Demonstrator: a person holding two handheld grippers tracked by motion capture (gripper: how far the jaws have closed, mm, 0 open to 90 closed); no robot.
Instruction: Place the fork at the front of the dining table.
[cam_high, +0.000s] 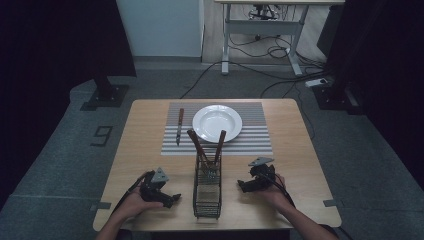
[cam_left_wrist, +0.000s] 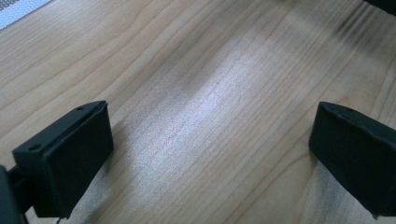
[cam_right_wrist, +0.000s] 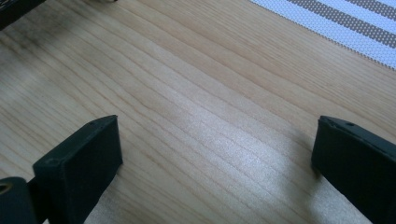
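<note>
High view: a wooden table (cam_high: 135, 150) is carrying a wire cutlery basket (cam_high: 207, 187) near its front edge, taken as the landmark. Two brown-handled utensils (cam_high: 207, 145) are standing in the basket's far end, leaning apart. Beyond the basket a striped placemat (cam_high: 255, 137) is lying flat, with a white plate (cam_high: 217, 123) resting on it straight behind the basket and a brown-handled knife (cam_high: 179, 126) lying on the mat's edge, behind and to the left of the basket. The left gripper (cam_high: 170, 200) is being held just left of the basket, the right gripper (cam_high: 243, 186) just right of it, each in a hand (cam_high: 131, 205) coming in from the near edge; both are pointing inward toward the basket.

Left gripper view: the left gripper (cam_left_wrist: 210, 154) is showing its jaws spread wide over bare wood, nothing between them.

Right gripper view: the right gripper (cam_right_wrist: 217, 163) is likewise showing its jaws wide apart and empty over the wood, with a corner of the placemat (cam_right_wrist: 345, 23) lying ahead.
</note>
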